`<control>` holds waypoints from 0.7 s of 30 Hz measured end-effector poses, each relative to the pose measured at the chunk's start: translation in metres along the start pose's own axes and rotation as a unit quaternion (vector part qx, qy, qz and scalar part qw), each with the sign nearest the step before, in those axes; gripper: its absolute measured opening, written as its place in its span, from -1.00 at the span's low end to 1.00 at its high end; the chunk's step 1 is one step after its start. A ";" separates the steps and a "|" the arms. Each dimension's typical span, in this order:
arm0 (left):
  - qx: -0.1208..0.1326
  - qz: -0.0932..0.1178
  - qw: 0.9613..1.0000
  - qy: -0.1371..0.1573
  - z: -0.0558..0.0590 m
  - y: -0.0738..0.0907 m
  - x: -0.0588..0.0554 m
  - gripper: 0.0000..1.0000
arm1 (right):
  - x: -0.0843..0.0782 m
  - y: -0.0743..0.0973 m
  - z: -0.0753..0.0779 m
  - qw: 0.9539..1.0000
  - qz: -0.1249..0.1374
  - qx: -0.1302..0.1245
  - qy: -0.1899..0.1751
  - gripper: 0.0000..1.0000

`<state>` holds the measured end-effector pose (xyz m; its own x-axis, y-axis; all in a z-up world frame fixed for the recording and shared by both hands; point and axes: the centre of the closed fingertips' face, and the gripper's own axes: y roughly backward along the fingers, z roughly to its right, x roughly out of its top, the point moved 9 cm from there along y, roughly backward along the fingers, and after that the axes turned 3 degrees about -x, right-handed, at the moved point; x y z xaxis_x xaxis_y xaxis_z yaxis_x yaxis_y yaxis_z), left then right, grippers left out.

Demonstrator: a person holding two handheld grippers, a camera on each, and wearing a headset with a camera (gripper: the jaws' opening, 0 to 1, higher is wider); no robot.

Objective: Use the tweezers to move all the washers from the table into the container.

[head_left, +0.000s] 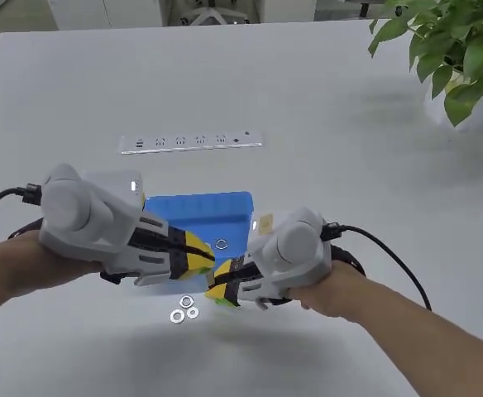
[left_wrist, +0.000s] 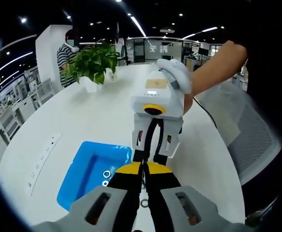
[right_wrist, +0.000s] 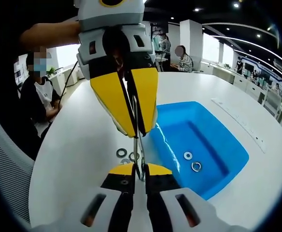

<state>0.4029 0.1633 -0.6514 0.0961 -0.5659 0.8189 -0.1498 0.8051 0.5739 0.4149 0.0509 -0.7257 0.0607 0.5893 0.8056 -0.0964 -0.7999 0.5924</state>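
A thin metal pair of tweezers runs between my two grippers, which meet tip to tip. My left gripper is shut on one end. My right gripper is shut on the other end. Both hover over the near edge of the blue container. Three washers lie on the white table just below the gripper tips. Two washers lie inside the container.
A white power strip lies beyond the container. A potted plant stands at the table's far right corner. A mesh chair is beside the table, and people sit in the background.
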 end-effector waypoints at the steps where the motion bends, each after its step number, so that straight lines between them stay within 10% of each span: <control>1: 0.000 0.000 1.000 0.001 0.000 0.000 0.000 -0.88 | 0.000 0.000 0.000 1.000 0.001 0.000 -0.002 -0.84; 21: 0.007 -0.006 1.000 0.014 0.002 0.009 -0.003 -0.66 | 0.005 0.000 -0.004 1.000 0.006 0.005 0.002 -0.84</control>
<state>0.3997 0.1719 -0.6490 0.1254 -0.5700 0.8120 -0.1615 0.7959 0.5835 0.4109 0.0544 -0.7223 0.0553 0.5797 0.8130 -0.0879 -0.8082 0.5823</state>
